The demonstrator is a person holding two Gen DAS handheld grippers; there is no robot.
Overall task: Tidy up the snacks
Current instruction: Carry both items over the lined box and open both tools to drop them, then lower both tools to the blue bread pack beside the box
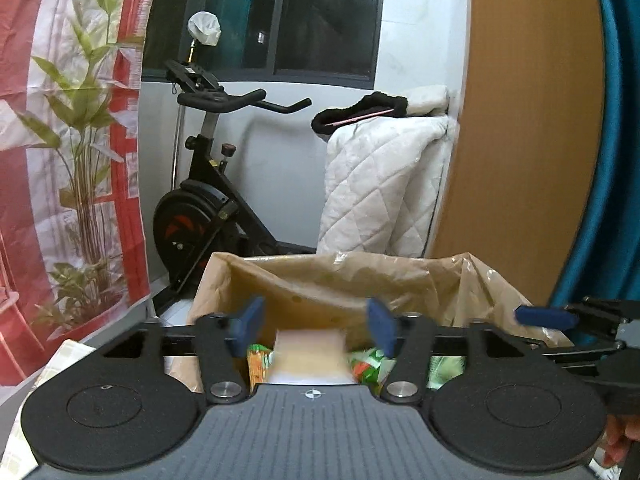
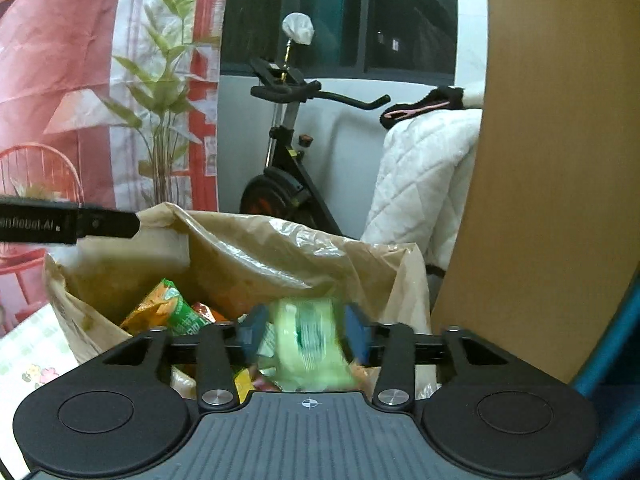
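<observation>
A brown paper bag (image 1: 332,280) stands open in front of both grippers and holds several snack packets. My left gripper (image 1: 316,326) is open above the bag's mouth; a blurred pale yellow packet (image 1: 308,356) sits between and below its blue pads, not touched by them. My right gripper (image 2: 304,330) is over the same bag (image 2: 248,252), with a blurred light green packet (image 2: 310,344) between its pads; contact is unclear. Orange and green packets (image 2: 168,308) lie in the bag. The right gripper's tip shows in the left wrist view (image 1: 548,316).
A black exercise bike (image 1: 208,200) and a white quilted cover (image 1: 380,184) stand behind the bag. A wooden panel (image 1: 520,120) rises at the right. A red plant-print curtain (image 1: 68,160) hangs at the left. A floral tablecloth (image 2: 32,352) lies under the bag.
</observation>
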